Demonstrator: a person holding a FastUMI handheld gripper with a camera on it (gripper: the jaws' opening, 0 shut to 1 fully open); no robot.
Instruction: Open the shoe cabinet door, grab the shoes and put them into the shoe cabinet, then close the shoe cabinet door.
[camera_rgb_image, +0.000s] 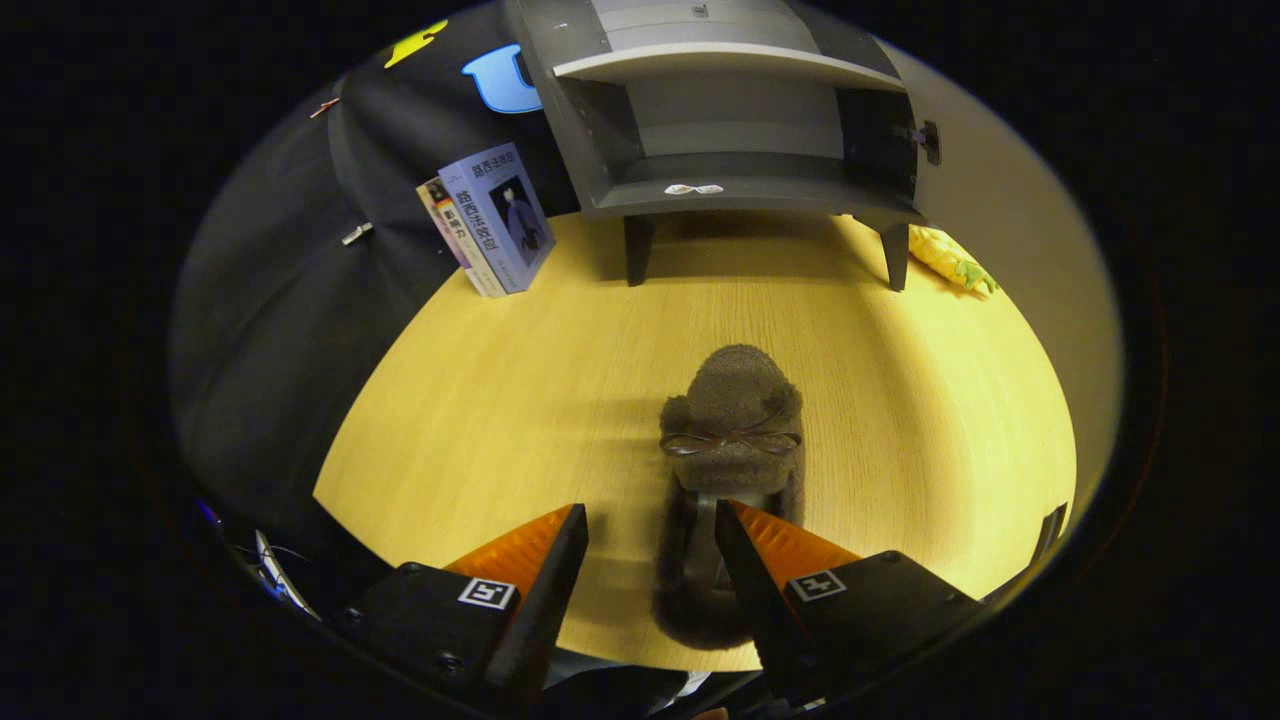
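The tool (650, 545) hangs low over the pale wood-grain table (480, 400) with its two fingers spread apart and clamped on nothing. A fuzzy dark-brown slipper with a thin bow across its top (730, 440) lies on the table, toe pointing away toward the cabinet. Its heel end sits at the fingers: the right finger (745, 560) is over the slipper's opening, perhaps dipping into it, while the left finger (540, 570) stands off its left side, apart from the plush.

Beyond it, at the far side of the table, stands the grey shoe cabinet on short dark legs (740, 130). Its door is already swung open to the right, leaving a bare lower compartment and a shelf above. A few books with a pale blue cover (495, 220) lean just left of the cabinet, and a yellow and green toy (950, 258) lies by its right leg.

The step in hand looks like grabbing the slipper. To do it well, slide the tool a little right so the left side wall lies between the fingers, sink far enough to bite the firm edge rather than only fluff, then close steadily. Lift level before carrying it toward the lower compartment.
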